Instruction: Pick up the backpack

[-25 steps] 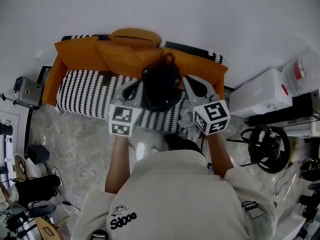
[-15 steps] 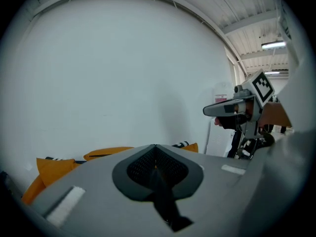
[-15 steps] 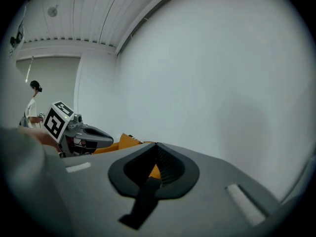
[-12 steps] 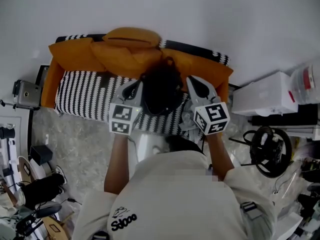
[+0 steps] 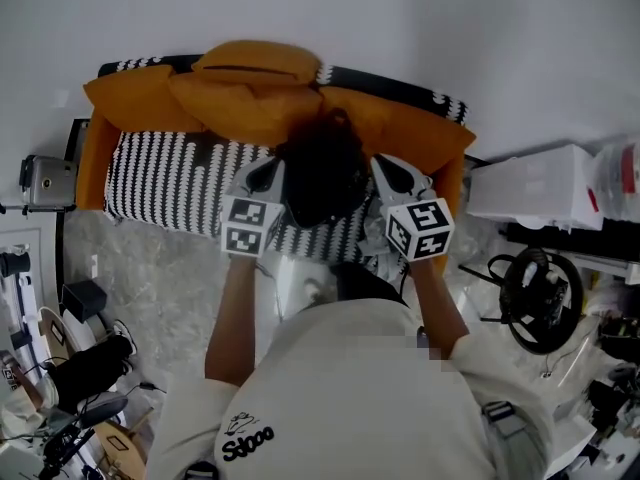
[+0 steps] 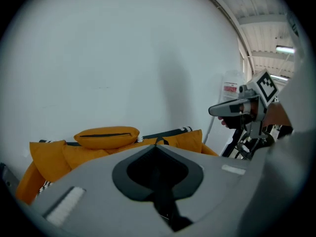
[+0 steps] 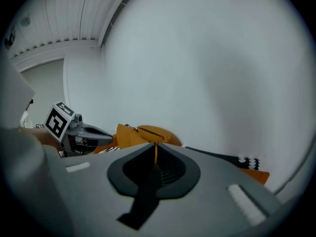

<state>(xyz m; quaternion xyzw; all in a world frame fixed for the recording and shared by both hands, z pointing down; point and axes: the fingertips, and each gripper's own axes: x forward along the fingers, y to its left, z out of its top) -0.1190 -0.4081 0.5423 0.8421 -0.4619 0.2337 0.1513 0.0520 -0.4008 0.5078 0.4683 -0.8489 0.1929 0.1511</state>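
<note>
A black backpack [image 5: 322, 173] with a loop handle on top stands on a black-and-white striped sofa [image 5: 170, 178] with orange cushions [image 5: 250, 103]. In the head view my left gripper [image 5: 266, 172] hangs just left of the backpack, and my right gripper [image 5: 389, 171] just right of it. Both are shut with nothing between their jaws. The left gripper view shows its shut jaws [image 6: 157, 143] aimed at the orange cushions [image 6: 106, 136], with the right gripper [image 6: 241, 108] to the side. The right gripper view shows its shut jaws [image 7: 155, 145] and the left gripper [image 7: 79, 130].
A white wall rises behind the sofa. A white box [image 5: 530, 183] and a black round device [image 5: 540, 298] sit to the right. At the left are a small grey device [image 5: 45, 183] and dark gear with cables on the floor [image 5: 80, 368].
Both grippers have come down and forward alongside the backpack, staying shut. The sofa now sits a little higher in the head view.
</note>
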